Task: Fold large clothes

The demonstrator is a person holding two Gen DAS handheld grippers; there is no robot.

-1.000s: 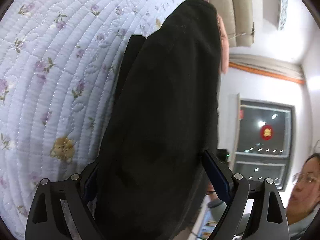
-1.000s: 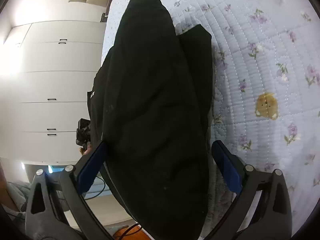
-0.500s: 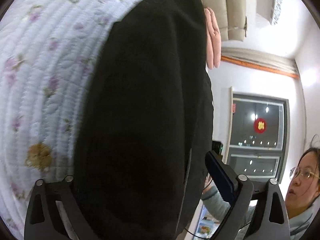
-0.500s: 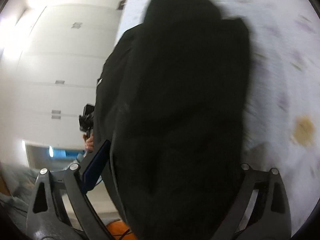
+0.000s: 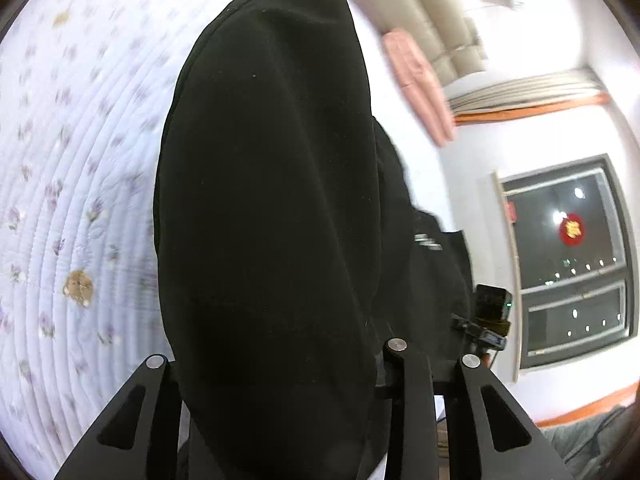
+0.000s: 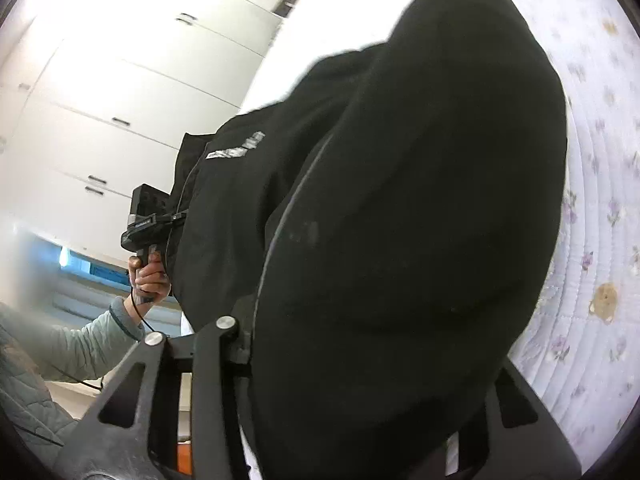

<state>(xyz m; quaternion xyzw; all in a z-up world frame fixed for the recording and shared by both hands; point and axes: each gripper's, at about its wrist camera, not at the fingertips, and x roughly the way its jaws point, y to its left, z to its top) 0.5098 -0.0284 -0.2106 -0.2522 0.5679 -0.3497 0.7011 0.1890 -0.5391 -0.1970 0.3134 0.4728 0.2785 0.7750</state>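
- Black garment (image 5: 264, 208), bunched, lifted above the quilted bed (image 5: 80, 184)
- Left tongs (image 5: 276, 364) and right tongs (image 6: 360, 344) have just closed, both clenched on its cloth
- Folding barely begun; no neat fold visible

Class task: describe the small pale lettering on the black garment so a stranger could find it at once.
Start at the quilt, then the black garment over it. The lettering sits on the garment's side toward the wardrobe, above the hand. It is the only pale mark on the black cloth.
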